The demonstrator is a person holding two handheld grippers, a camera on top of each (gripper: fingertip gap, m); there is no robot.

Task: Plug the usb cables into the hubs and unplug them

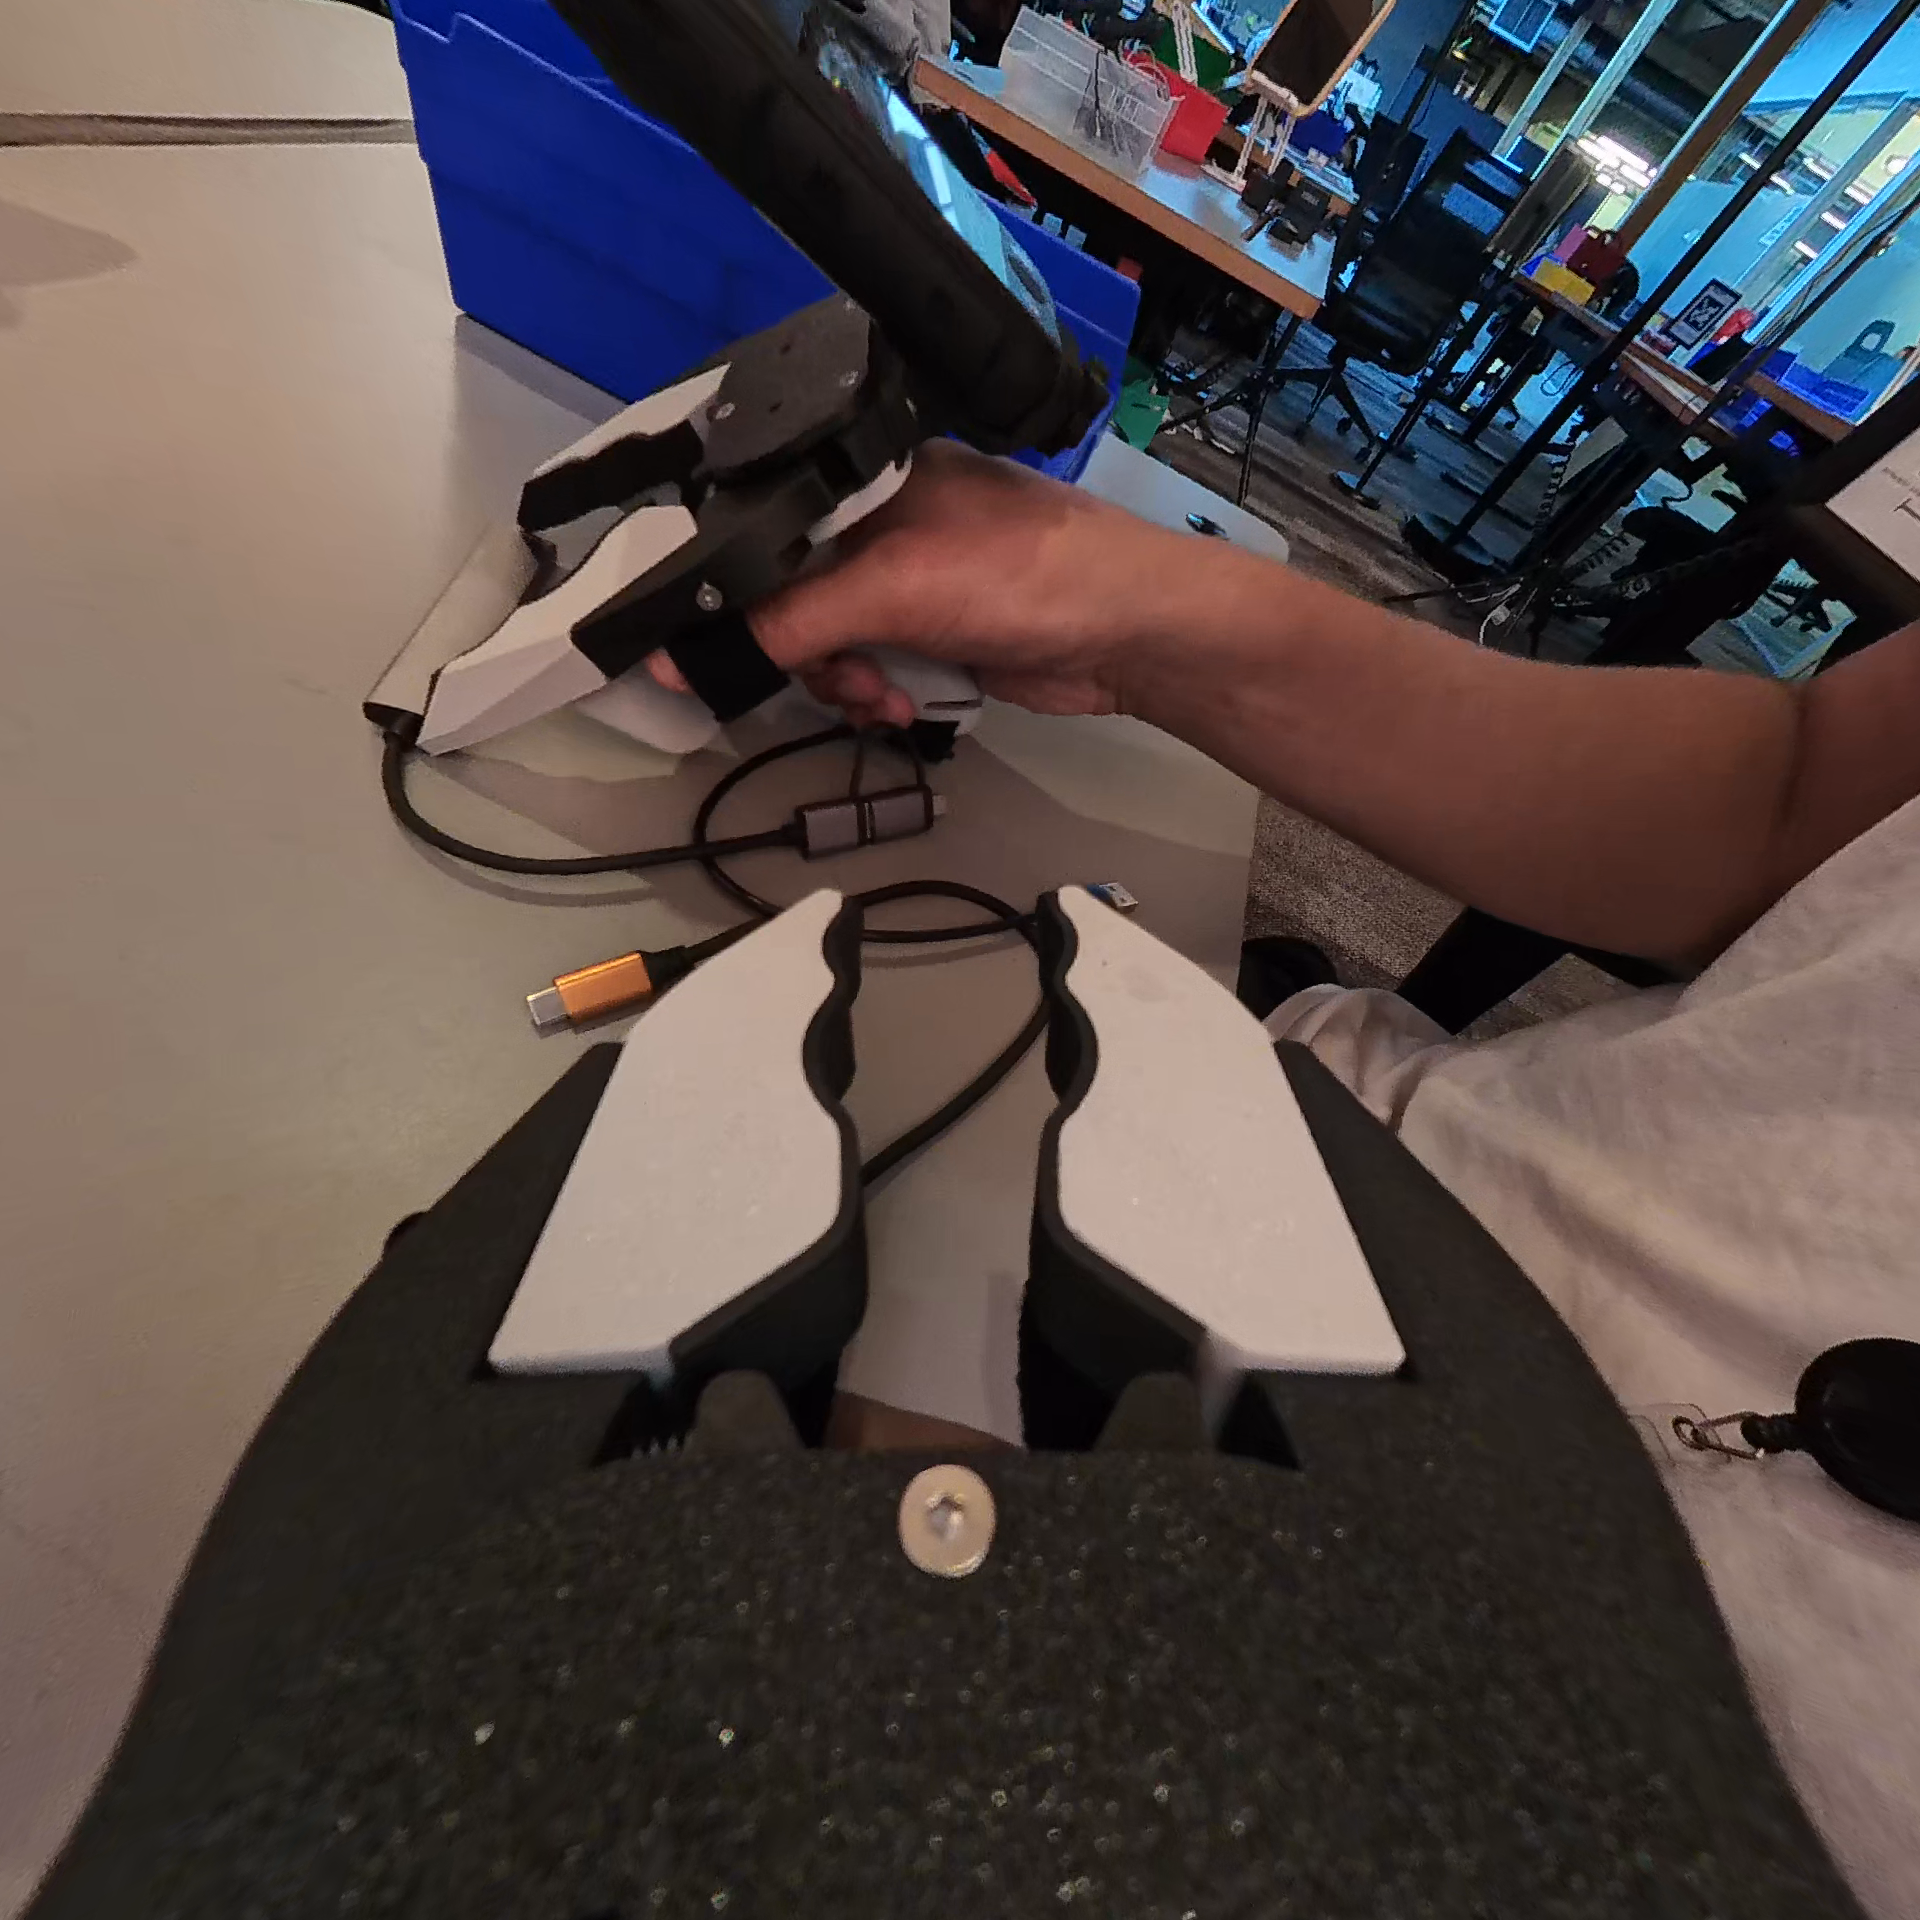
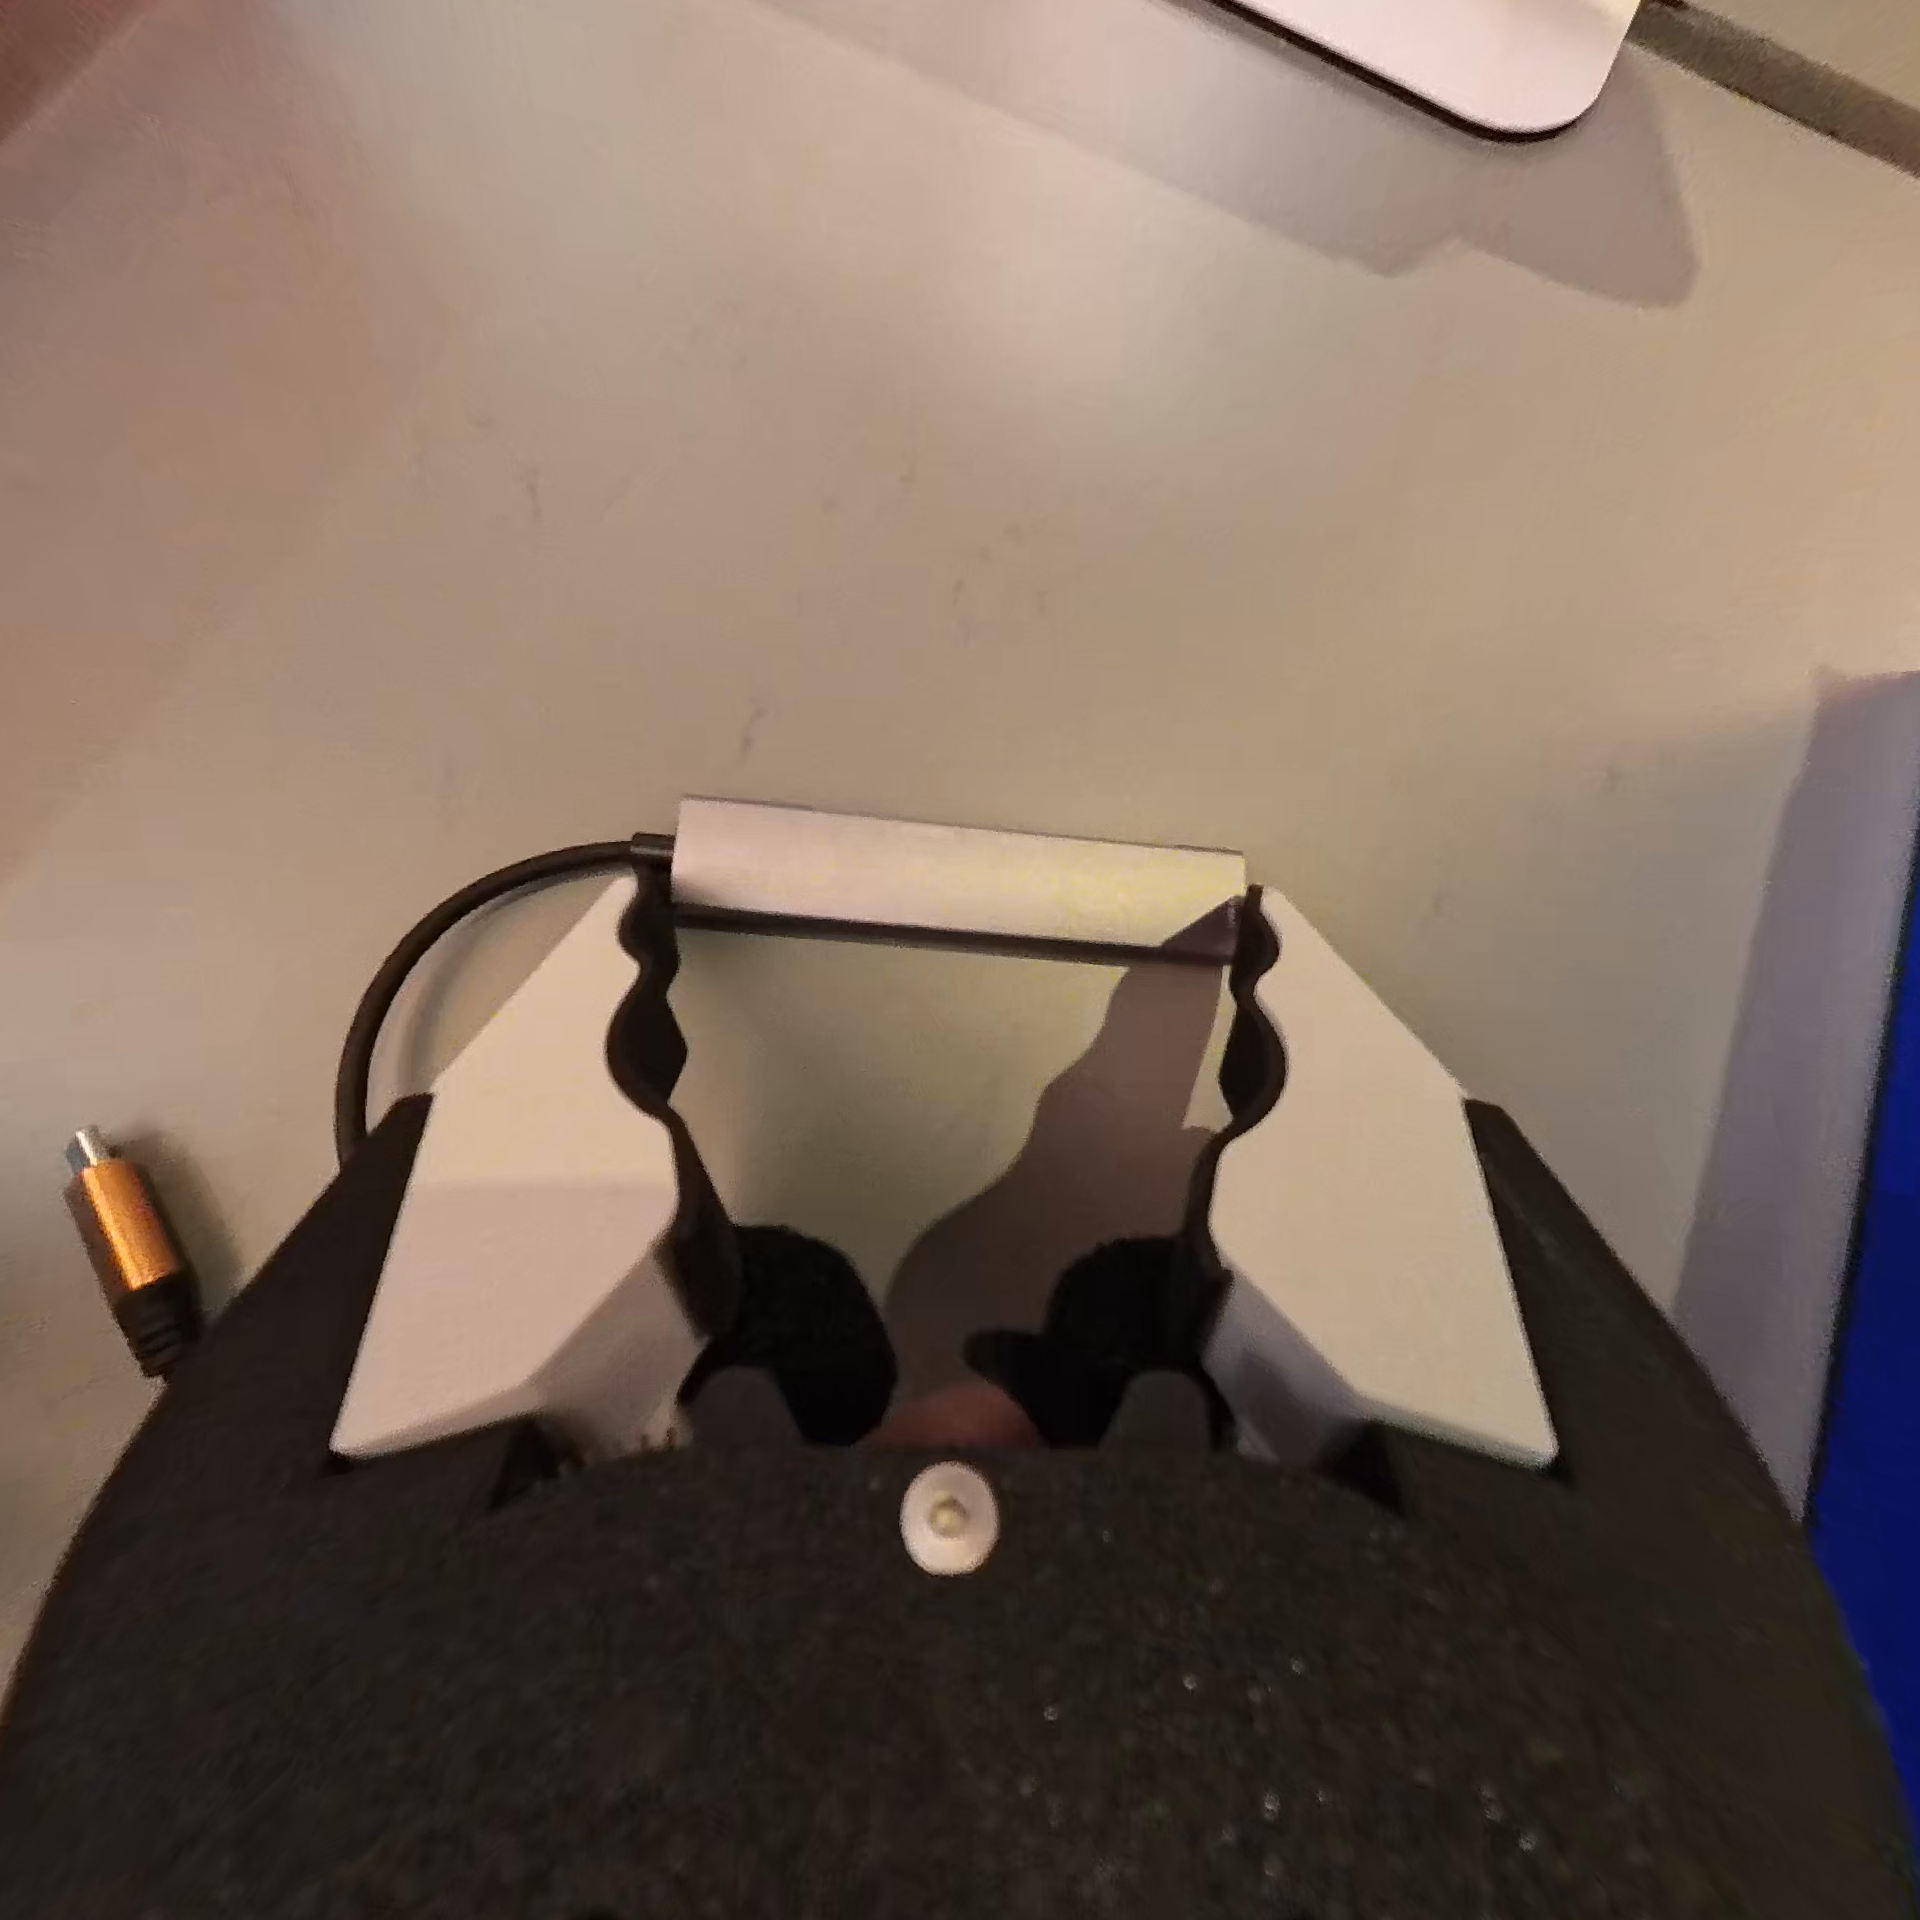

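Left gripper (image 1: pixel 940 914) spread over black cable (image 1: pixel 966 1101) near bench edge.
We saw right gripper (image 2: pixel 945 914) pinching grey hub (image 2: pixel 956 862); orange plug (image 1: pixel 608 987) lay unconnected.

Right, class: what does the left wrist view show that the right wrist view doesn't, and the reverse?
Left wrist view only: the left gripper, jaws open over a black cable, a small grey adapter and a hand. Right wrist view only: a pale rounded slab at the top edge, and the right gripper with jaws closed on both ends of the grey hub. Both share: that gripper and hub, the orange plug, blue bin and table.
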